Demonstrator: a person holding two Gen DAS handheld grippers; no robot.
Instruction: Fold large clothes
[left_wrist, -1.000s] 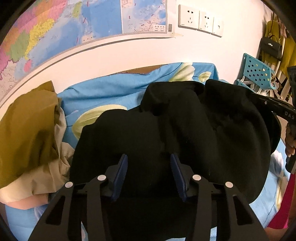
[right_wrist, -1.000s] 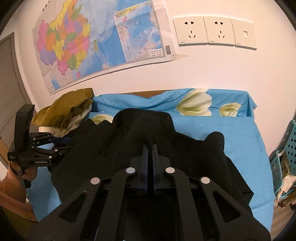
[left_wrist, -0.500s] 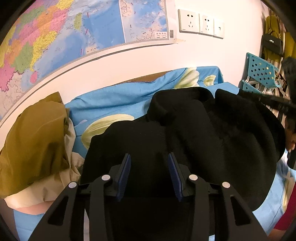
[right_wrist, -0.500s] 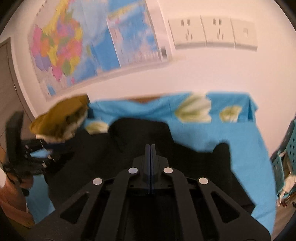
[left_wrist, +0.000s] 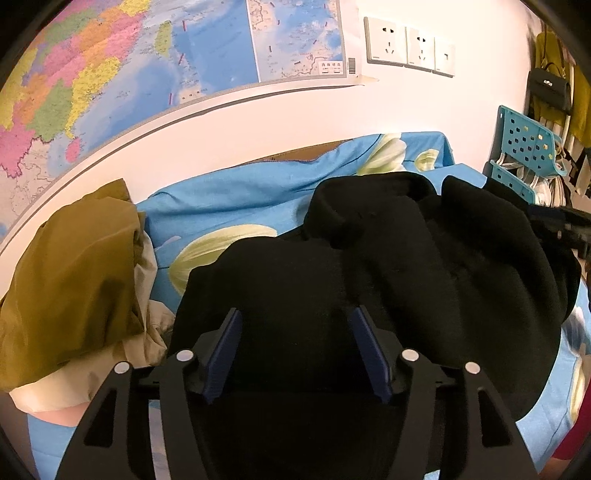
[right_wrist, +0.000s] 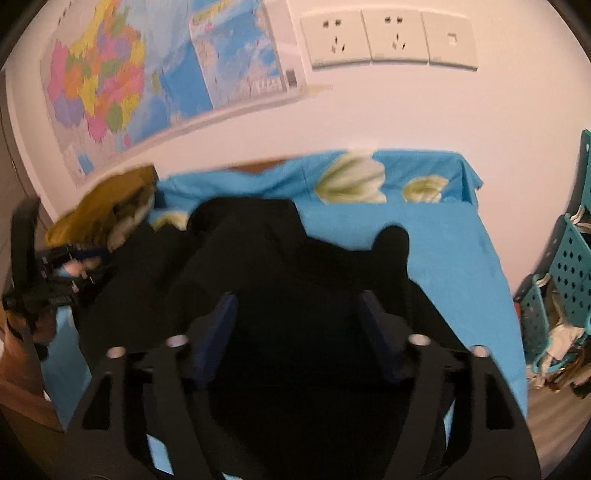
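Black garment (left_wrist: 388, 280) is seen spread in a rumpled heap on the blue flowered sheet (left_wrist: 236, 199) of the bed. Both the left gripper (left_wrist: 295, 354) and the right gripper (right_wrist: 297, 332) are held over it with fingers parted, nothing grasped. Olive clothes (left_wrist: 70, 280) are piled beside it.

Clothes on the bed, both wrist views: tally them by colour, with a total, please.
Black: 1, the black garment spread on the blue sheet.
Olive: 1, the olive garment heaped at the left.
Beige: 1, the beige garment under the olive one.
Total: 3; anything buried in the heap is hidden.
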